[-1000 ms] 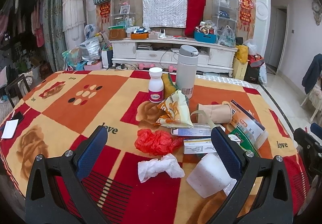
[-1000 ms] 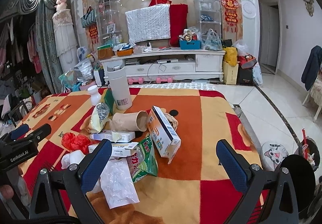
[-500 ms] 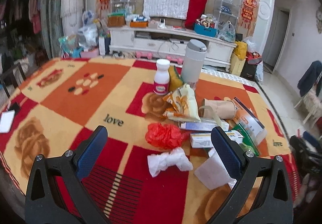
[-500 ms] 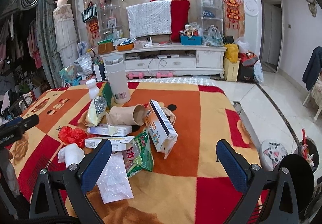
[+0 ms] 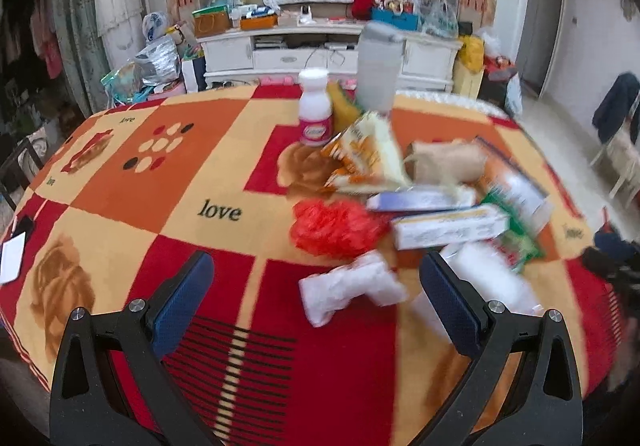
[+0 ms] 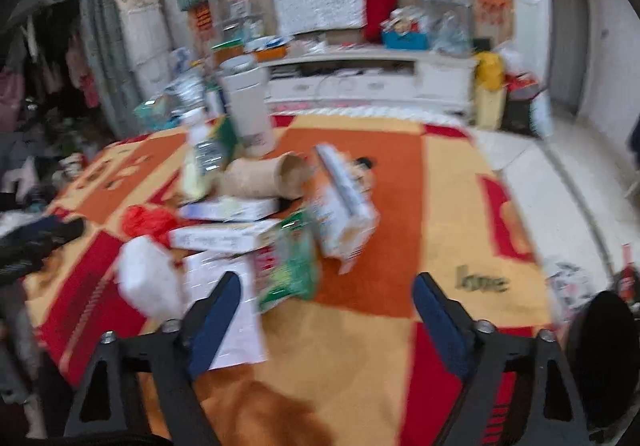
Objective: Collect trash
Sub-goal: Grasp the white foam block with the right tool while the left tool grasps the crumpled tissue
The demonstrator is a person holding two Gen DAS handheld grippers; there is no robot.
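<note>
Left gripper [image 5: 316, 286]: wide, empty, nearer the heap than a second before. Right gripper [image 6: 326, 306]: wide, empty, likewise advanced. White tissue wad [image 5: 352, 290] at 12 o'clock, nearest; red plastic bag [image 5: 336, 228] beyond; cartons, paper cup [image 5: 444, 161] farther. Nothing collected yet.

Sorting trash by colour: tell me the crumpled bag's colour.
Red; the crumpled bag shows best in the left wrist view.

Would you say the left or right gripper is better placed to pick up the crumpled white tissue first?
Left, I think: the crumpled white tissue lies just ahead between the left gripper's open fingers; the right gripper points beside it.
</note>
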